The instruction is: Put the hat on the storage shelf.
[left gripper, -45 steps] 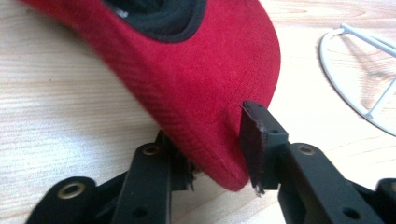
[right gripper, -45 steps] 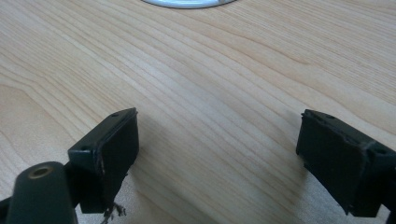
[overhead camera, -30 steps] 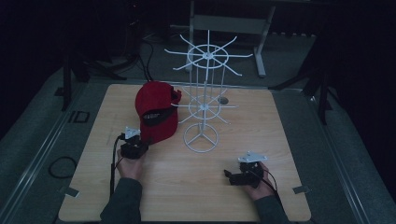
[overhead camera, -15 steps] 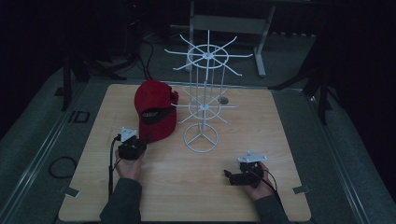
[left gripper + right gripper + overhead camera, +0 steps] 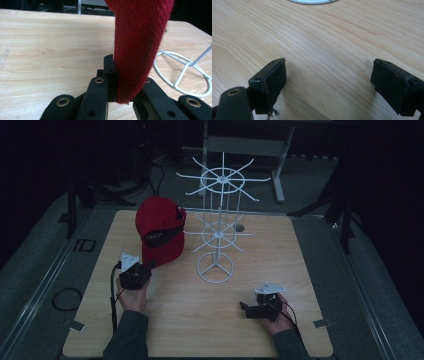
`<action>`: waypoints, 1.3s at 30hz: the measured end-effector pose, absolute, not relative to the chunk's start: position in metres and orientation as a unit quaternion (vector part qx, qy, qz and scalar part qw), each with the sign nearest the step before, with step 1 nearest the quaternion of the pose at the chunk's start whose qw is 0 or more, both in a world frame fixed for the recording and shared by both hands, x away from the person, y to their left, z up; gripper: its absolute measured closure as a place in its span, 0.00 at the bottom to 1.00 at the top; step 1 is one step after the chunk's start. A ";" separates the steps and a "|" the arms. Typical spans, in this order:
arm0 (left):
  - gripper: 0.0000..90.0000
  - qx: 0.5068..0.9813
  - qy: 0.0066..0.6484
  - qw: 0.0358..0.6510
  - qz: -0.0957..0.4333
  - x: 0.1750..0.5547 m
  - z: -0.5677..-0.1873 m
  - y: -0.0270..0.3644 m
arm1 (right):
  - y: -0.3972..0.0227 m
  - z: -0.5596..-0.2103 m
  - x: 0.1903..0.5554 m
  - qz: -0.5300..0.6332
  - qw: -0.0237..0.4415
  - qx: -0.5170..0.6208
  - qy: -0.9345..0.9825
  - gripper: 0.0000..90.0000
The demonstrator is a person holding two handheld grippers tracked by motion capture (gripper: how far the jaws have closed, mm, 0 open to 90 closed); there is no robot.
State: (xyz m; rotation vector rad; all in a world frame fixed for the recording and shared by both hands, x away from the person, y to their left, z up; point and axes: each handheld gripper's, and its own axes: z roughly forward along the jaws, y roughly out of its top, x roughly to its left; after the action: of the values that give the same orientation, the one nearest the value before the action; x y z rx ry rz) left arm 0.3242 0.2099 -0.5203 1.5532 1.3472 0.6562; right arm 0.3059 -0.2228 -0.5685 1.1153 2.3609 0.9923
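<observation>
A red cap (image 5: 160, 227) hangs tilted over the left part of the wooden table (image 5: 300, 270), left of the white wire rack (image 5: 218, 220). My left gripper (image 5: 146, 268) is shut on the cap's near edge. In the left gripper view the red fabric (image 5: 140, 45) stands pinched between the black jaws of my left gripper (image 5: 117, 83), and it hides the right pad. My right gripper (image 5: 245, 307) rests low at the front right, open. In the right gripper view my right gripper (image 5: 328, 80) has bare wood between its pads.
The rack's round base (image 5: 215, 266) stands mid-table, with spoked hook tiers above it. The base ring (image 5: 182, 75) lies just right of the held cap. The ring's edge (image 5: 312, 1) lies ahead of the right gripper. A cable (image 5: 114, 305) trails from the left gripper. Dark floor surrounds the table.
The left gripper has risen a little with the cap in it, and the cap has shifted up and slightly left. The right gripper has stayed where it was.
</observation>
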 end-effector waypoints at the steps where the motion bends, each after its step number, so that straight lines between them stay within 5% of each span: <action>1: 0.96 0.633 0.550 0.473 0.271 0.324 -0.518 0.210 | -0.223 -0.569 0.306 0.350 0.173 0.393 0.832 0.14; 39: 0.95 0.601 0.534 0.497 0.326 0.306 -0.460 0.222 | -0.223 -0.569 0.306 0.350 0.174 0.394 0.832 0.14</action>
State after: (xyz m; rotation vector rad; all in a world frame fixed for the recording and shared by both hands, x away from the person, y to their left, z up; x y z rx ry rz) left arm 0.3061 0.2218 -0.4601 1.4561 1.2936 0.7903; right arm 0.3060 -0.2227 -0.5685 1.1167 2.3593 0.9929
